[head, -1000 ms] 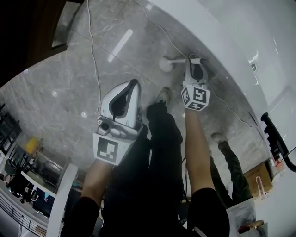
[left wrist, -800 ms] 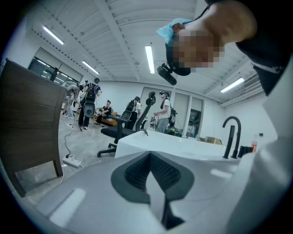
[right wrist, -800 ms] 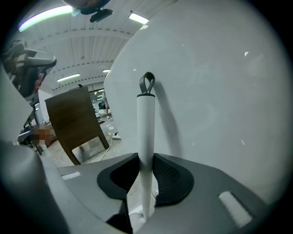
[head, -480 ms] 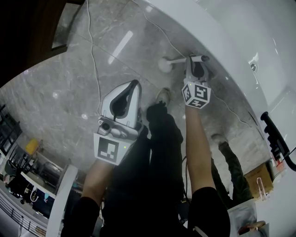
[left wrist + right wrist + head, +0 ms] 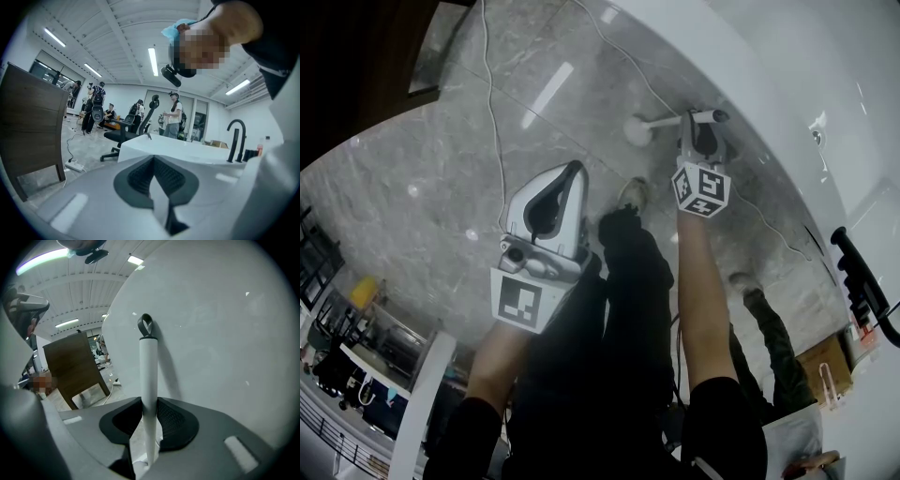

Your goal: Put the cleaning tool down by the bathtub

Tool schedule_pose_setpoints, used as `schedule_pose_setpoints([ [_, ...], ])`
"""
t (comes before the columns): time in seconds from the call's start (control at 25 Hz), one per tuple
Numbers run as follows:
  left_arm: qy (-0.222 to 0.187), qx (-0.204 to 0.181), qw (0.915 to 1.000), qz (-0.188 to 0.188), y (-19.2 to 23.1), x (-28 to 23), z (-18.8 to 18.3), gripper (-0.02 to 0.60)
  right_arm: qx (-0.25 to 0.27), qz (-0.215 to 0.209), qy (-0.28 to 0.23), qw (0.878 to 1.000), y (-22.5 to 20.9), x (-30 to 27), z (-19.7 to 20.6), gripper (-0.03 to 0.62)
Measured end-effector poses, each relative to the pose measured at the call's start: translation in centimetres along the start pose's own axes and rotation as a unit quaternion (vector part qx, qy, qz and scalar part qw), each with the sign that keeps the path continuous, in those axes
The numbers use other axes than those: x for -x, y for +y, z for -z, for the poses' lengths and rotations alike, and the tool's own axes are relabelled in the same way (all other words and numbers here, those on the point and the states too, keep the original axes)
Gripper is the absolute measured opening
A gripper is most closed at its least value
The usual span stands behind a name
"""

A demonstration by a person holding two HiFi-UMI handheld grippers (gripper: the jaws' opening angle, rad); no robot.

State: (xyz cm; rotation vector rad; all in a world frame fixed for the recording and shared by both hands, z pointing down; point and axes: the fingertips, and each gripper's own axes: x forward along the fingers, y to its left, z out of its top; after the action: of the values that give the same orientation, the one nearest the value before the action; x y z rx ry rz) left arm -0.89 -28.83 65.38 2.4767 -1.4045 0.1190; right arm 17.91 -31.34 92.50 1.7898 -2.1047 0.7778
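Between the jaws of the right gripper [image 5: 149,417], the slim white cylindrical handle of the cleaning tool [image 5: 148,373] is clamped, with the ribbed dark pads pressed against it on both sides. Beyond the jaws the handle is seen to end in a small dark hanging loop [image 5: 146,326], which lies close against the smooth white outer wall of the bathtub [image 5: 220,333]. In the head view the tool's round white head [image 5: 637,129] is found low over the grey marbled floor [image 5: 441,178], just beside the tub wall; whether it touches the floor cannot be told. The tool is judged to be light and stiff, probably hard plastic, with a smooth shaft that could slip or swing in a loose grip. A firm hold on the straight shaft is judged best, since the loop is too small to be pinched. The jaws of the left gripper [image 5: 154,176] are closed together on nothing, well apart from the tool.
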Motion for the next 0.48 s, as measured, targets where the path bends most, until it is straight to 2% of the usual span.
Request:
schedule_pose_setpoints([
  [0.24, -0.002, -0.001, 1.0000, 0.002, -0.1, 0.3, -0.3, 0.008, -0.013, 0.007, 0.000, 1.000, -0.2, 0.1, 0.1, 0.152],
  [0.48, -0.003, 0.004, 1.0000, 0.001, 0.1, 1.1, -0.9, 0.008, -0.015, 0.016, 0.006, 1.000, -0.3, 1.2, 0.1, 0.173],
])
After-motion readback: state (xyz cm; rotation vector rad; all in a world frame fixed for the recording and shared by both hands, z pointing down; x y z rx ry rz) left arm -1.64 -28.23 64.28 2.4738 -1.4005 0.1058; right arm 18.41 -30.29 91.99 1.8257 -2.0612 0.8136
